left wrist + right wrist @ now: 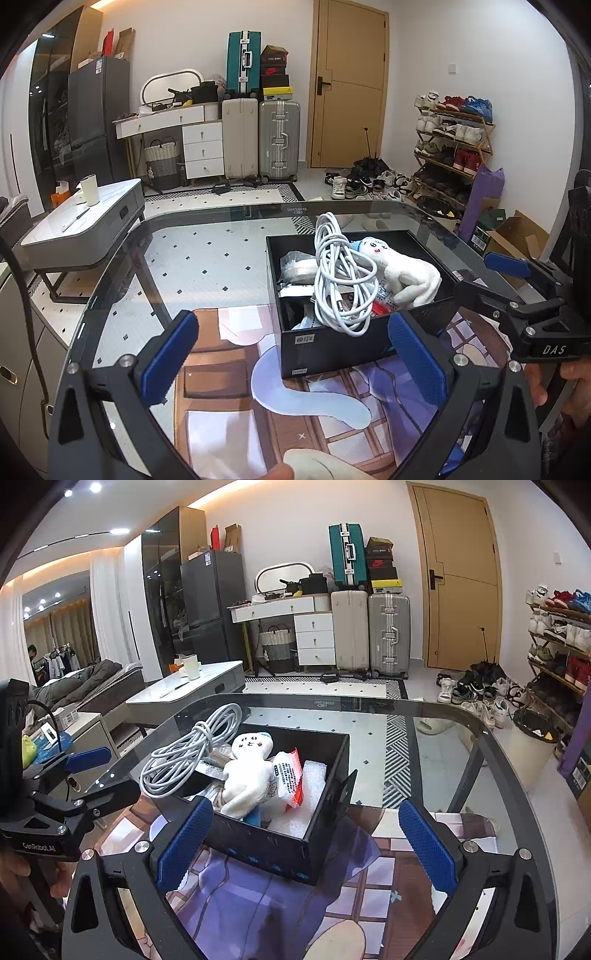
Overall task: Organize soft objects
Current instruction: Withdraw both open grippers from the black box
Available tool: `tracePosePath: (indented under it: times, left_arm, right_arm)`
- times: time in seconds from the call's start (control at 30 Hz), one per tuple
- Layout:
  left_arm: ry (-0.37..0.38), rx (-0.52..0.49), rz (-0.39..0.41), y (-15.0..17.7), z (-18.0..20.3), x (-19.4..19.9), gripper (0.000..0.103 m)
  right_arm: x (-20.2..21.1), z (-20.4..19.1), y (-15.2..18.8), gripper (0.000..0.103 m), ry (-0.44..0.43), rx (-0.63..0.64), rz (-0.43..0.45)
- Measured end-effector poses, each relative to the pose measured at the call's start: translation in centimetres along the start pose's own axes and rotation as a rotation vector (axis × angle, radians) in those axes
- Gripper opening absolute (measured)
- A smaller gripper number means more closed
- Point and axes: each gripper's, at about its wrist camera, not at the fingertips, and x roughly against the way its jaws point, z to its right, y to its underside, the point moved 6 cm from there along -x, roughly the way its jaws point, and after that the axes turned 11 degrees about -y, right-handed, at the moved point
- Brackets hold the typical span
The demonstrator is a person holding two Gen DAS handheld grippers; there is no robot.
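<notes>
Blue pads of the left hand-held gripper [291, 354] stand wide apart with nothing between them, over the glass desk [207, 258]. Its view shows the black box [332, 343] with the white cable coil [341, 280] in front of the plush toy [402, 273]. From the right hand-held gripper [310, 845], also spread and empty, a red-and-white packet [290, 777] and white foam [310, 794] appear; the box's deeper contents stay unclear.

cable [341, 273] & doll [402, 273] in box [332, 350]
</notes>
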Motion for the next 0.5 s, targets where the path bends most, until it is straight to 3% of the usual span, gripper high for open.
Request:
tracePosePath:
  times: [0.23, 0.5]
  left_arm:
    - [-0.006, -0.003, 0.042, 0.5, -0.2, 0.0, 0.103]
    - [0.016, -0.012, 0.022, 1.4, 0.0, -0.8, 0.103]
  right_arm:
    - [-0.3, -0.2, 0.3, 0.102, 0.015, 0.013, 0.017]
    - [-0.2, 0.0, 0.7, 0.102, 0.016, 0.002, 0.026]
